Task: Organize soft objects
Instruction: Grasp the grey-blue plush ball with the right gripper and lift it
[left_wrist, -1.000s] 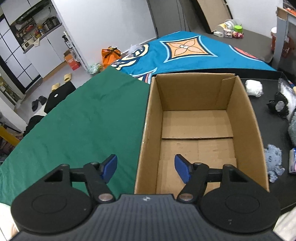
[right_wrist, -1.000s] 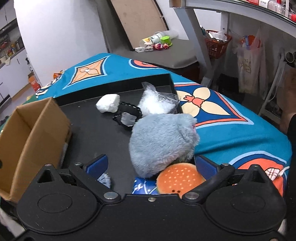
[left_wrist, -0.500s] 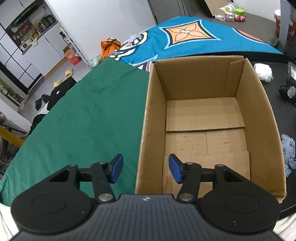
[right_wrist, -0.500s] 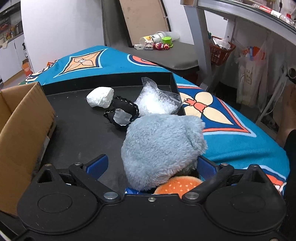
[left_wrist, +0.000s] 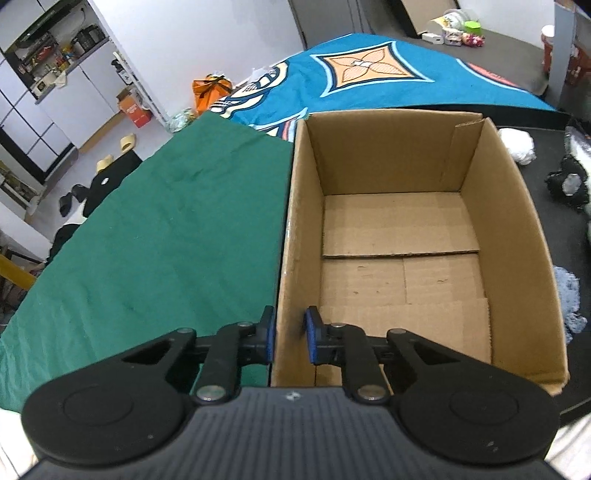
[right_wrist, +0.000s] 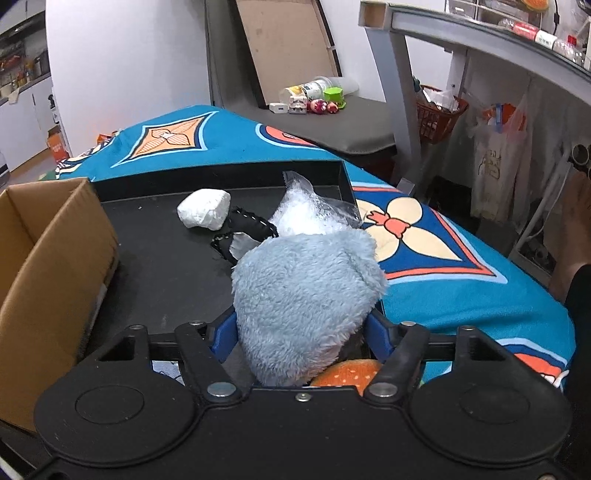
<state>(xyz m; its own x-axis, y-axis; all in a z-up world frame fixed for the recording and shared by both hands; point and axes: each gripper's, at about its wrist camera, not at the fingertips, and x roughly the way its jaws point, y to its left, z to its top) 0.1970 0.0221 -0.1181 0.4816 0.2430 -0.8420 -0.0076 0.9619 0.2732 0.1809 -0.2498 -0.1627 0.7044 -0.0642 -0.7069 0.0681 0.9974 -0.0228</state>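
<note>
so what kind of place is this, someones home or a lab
Most likely a lived-in home or small flat, not a lab: slippers lie on the floor beside white kitchen cabinets, a patterned blue blanket covers the work surface, and bags hang under a cluttered shelf.

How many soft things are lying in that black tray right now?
6 visible: a grey plush in front, an orange burger toy under it, a black pouch, a white lump, a clear bag behind, and a blue cloth beside the box. More may be hidden.

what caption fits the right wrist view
Right gripper fingers closing around a fluffy grey-blue plush toy on the black tray.
</note>
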